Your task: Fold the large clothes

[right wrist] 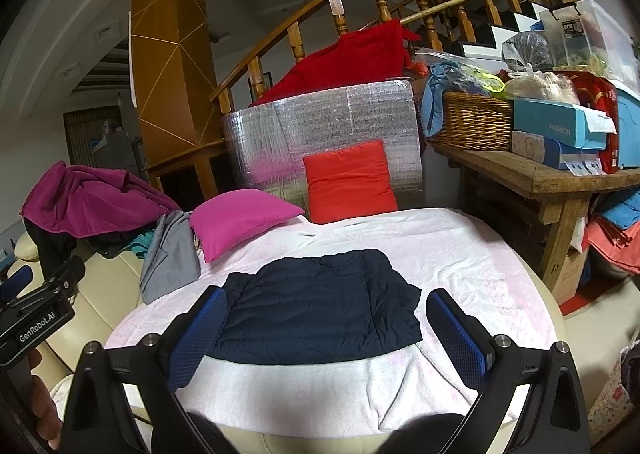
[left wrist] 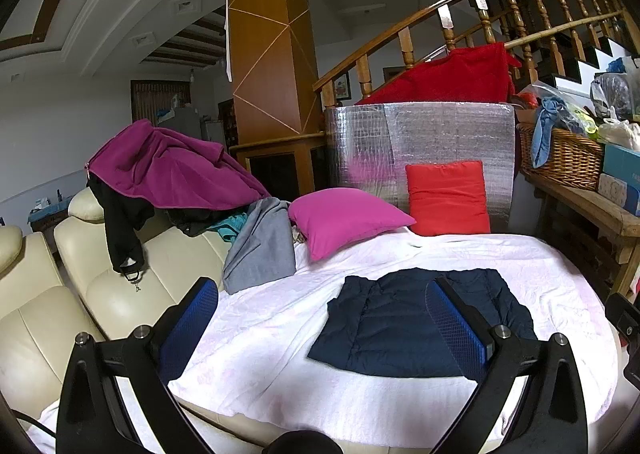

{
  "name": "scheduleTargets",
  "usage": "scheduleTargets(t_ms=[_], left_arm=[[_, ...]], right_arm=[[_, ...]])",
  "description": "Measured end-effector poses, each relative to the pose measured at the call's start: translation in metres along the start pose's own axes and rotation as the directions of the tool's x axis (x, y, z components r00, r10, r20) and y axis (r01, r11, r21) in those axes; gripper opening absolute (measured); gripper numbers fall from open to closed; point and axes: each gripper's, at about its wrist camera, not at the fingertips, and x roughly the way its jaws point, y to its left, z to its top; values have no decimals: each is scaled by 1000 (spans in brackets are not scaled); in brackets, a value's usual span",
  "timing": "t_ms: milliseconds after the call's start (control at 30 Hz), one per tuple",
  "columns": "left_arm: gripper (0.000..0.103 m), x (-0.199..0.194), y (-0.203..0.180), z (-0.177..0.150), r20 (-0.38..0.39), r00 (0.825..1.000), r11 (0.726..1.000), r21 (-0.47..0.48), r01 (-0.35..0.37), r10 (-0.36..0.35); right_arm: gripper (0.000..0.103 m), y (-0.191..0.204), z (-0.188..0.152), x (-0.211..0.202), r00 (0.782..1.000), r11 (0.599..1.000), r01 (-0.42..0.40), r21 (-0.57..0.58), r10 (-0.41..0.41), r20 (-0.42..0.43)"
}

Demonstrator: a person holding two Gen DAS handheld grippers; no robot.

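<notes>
A navy quilted garment (left wrist: 404, 326) lies folded flat in a rectangle on the white sheet (left wrist: 280, 334). It also shows in the right wrist view (right wrist: 320, 306), on the sheet (right wrist: 460, 254). My left gripper (left wrist: 320, 318) is open and empty, held above the sheet to the near left of the garment. My right gripper (right wrist: 326, 326) is open and empty, held above the garment's near edge. The left gripper's body shows at the left edge of the right wrist view (right wrist: 36, 314).
A pile of clothes, purple (left wrist: 168, 170), black and grey (left wrist: 260, 246), lies on the cream sofa (left wrist: 80, 294) at left. Pink (left wrist: 344, 218) and red (left wrist: 448, 198) pillows sit behind. A wooden bench (right wrist: 540, 174) with a basket (right wrist: 472, 122) and boxes stands at right.
</notes>
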Motion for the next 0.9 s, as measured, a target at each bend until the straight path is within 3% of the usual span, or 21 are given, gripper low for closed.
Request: scheduleTargets(t_ms=[900], left_arm=[[103,9,13,-6,12,1000,1000,-25,19,-18]], right_arm=[[102,16,2,17,1000,999,-7,-46,7,-21]])
